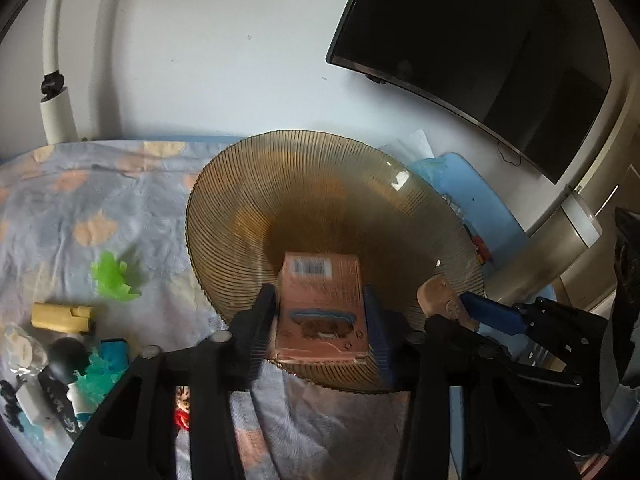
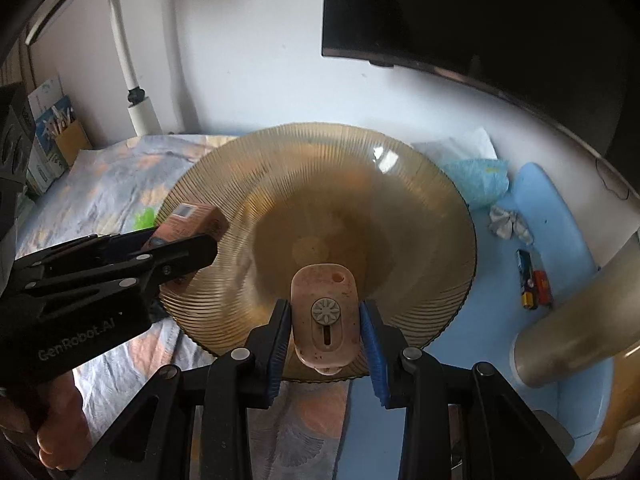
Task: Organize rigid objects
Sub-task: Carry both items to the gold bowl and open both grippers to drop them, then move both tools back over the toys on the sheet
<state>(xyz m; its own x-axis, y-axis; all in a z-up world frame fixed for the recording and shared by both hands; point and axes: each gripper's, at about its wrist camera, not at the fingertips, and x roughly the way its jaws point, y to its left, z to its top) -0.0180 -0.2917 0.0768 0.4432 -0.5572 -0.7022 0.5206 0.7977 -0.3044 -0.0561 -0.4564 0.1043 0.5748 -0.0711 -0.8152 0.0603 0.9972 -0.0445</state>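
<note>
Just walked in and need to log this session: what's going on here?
A person with a gripper in each hand is sorting small objects into an amber ribbed plate. The left gripper has a pink box between its fingers over the plate's near edge. The right gripper is shut on a pink oval case. More toys lie on the patterned cloth.

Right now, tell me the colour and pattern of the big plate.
Amber-brown see-through plate with fine ribs; right wrist view shows it best.

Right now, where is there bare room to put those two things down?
The amber ribbed plate is bare across its middle. Open floral cloth lies beyond the green toy. The blue mat has room past the batteries. Crowded: the toy pile.
</note>
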